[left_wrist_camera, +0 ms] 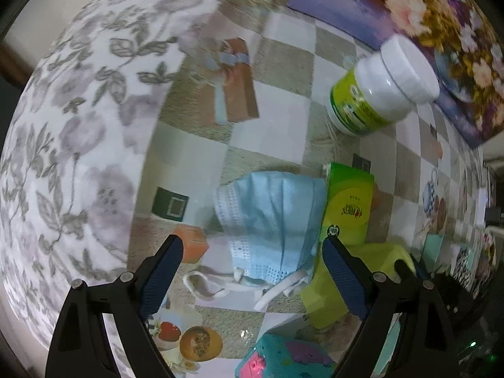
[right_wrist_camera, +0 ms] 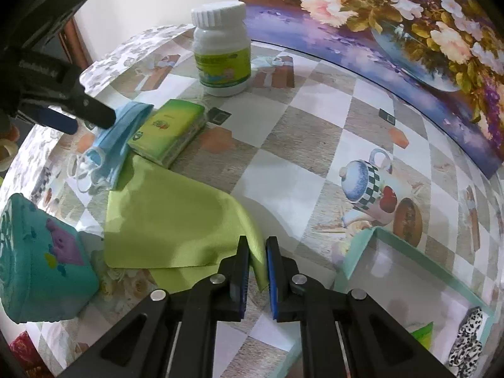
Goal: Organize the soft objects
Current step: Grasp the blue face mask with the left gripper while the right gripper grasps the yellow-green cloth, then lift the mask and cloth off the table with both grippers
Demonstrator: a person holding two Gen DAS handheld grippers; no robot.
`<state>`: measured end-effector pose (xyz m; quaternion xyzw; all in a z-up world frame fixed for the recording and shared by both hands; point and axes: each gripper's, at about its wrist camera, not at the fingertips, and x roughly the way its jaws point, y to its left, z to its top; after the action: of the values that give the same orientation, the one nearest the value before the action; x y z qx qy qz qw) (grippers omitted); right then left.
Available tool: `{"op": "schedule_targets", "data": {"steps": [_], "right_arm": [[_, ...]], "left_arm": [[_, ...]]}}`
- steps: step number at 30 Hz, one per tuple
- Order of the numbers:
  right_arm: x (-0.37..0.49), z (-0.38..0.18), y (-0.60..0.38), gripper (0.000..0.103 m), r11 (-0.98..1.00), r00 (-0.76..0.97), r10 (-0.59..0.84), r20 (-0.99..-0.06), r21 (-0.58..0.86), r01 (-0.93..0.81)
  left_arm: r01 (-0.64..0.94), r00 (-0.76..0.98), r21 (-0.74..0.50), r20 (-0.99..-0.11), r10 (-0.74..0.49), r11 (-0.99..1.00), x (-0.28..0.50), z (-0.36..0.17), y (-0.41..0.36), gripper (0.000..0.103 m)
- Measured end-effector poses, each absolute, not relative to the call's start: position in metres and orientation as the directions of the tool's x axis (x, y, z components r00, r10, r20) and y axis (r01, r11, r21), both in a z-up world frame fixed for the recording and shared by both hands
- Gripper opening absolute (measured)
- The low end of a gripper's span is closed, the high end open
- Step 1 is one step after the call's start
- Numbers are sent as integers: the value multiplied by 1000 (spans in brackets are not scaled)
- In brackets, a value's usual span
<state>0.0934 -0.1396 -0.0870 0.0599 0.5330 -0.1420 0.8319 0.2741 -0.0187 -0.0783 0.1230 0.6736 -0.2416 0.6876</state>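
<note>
A light blue face mask (left_wrist_camera: 271, 223) lies on the checked tablecloth, its white ear loops toward me. My left gripper (left_wrist_camera: 252, 271) is open just above it, fingers either side; in the right wrist view it (right_wrist_camera: 91, 119) hovers at the mask (right_wrist_camera: 116, 138). A lime green cloth (right_wrist_camera: 170, 220) lies spread on the table. My right gripper (right_wrist_camera: 256, 271) is shut on its near corner. The cloth also shows in the left wrist view (left_wrist_camera: 327, 296). A green tissue pack (right_wrist_camera: 170, 132) lies beside the mask.
A white bottle with a green label (right_wrist_camera: 222, 53) stands at the back. A teal patterned box (right_wrist_camera: 41, 261) sits at left. A pale green tray (right_wrist_camera: 356, 255) at right holds a spotted fabric item (right_wrist_camera: 466, 343). A floral painting (right_wrist_camera: 409, 31) leans behind.
</note>
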Motion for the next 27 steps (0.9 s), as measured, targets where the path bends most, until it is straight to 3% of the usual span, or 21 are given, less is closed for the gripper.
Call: {"op": "schedule_targets", "data": {"steps": [6,8,11,20,27], "right_arm": [[95,-88,-139,11,950,369,-202,-907,-90,298],[97,-88,-139,11,947,360,-217,-907,-106,302],[98,-88,-139,11,946,354,-229,-907,-122,300],[100,-89,-137,11,938,335,-258,-906,-153,311],[100,-89,-138,11,933,333,-264,-905,-152,326]], "left_arm": [[544,-51,-179,-982,-181,820,281,-91,-27,79],[554,-53,-191,-979,-194,810,285,-93,-28,65],[560,-63,-227,-971,-232,797,287,-94,-22,52],[563,-49,-298,-943,-329,771,292,-104,11,24],[550,-29,-359,-911,-412,754,287,-109,44,20]]}}
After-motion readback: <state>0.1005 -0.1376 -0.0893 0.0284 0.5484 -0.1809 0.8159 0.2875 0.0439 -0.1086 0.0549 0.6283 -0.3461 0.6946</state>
